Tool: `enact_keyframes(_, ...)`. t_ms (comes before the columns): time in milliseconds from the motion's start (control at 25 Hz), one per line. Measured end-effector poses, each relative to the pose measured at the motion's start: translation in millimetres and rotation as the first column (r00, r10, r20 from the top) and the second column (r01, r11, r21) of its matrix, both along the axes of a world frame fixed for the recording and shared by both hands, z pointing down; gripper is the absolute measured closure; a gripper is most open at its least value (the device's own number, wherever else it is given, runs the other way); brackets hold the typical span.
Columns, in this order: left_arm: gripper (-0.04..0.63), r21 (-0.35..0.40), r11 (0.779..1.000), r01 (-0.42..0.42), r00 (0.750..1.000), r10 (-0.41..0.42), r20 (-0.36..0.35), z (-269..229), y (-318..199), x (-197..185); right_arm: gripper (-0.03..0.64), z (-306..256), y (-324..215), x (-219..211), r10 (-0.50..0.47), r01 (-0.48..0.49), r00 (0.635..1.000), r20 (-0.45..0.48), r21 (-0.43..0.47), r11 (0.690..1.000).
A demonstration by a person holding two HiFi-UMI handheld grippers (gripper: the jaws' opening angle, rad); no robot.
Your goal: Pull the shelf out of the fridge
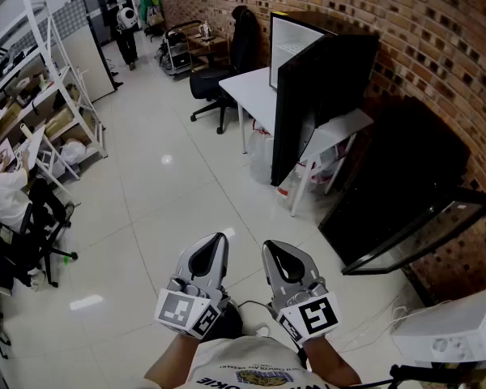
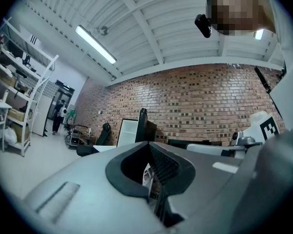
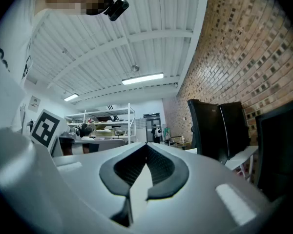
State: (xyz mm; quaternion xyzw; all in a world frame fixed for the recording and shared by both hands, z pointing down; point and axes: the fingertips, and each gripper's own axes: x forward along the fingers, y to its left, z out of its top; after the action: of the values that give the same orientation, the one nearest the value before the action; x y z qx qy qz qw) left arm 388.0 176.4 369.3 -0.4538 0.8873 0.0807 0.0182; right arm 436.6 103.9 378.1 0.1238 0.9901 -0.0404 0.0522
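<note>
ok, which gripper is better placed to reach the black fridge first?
Right, probably. The left gripper and right gripper are both shut, empty, near the body; the black fridge, door open, lies to the right.

Looking steeply down, the left gripper [image 1: 217,241] and the right gripper [image 1: 272,248] are held side by side low in the frame. Each has its jaws closed together and points forward over a white tiled floor [image 1: 170,185]. Ahead, against the brick wall [image 1: 437,47], a tall black fridge [image 1: 324,87] stands with its door open beside a white table [image 1: 253,86]. To its right, a low black cabinet [image 1: 397,185] has its framed door swung out. A black office chair [image 1: 215,79] stands beyond the table, and white shelving [image 1: 53,71] lines the left side.
</note>
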Motion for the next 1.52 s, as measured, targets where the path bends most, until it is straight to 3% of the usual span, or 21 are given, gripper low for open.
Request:
enact_keyframes(360,0.595,0.011,1.000,-0.001,1.000,0.001,-0.014,6.7,-14.5,-25.8,0.613,4.4,-7.4,-27.7,-0.015,0.015,1.000,-0.008,0.023,1.000)
enact_keyframes(720,0.595,0.031,0.999,-0.039,0.999,0.038,0.008,3.8,-32.5,-90.8,0.614,5.3,-15.4,-99.4,-0.002,0.004,1.000,-0.018,0.057,0.998)
enact_keyframes(1520,0.595,0.070,0.985,-0.155,0.986,0.159,-0.046,-2.6,-22.4,-302.0,0.613,-4.4,8.3,-320.6,0.078,-0.071,0.994,-0.075,0.094,0.993)
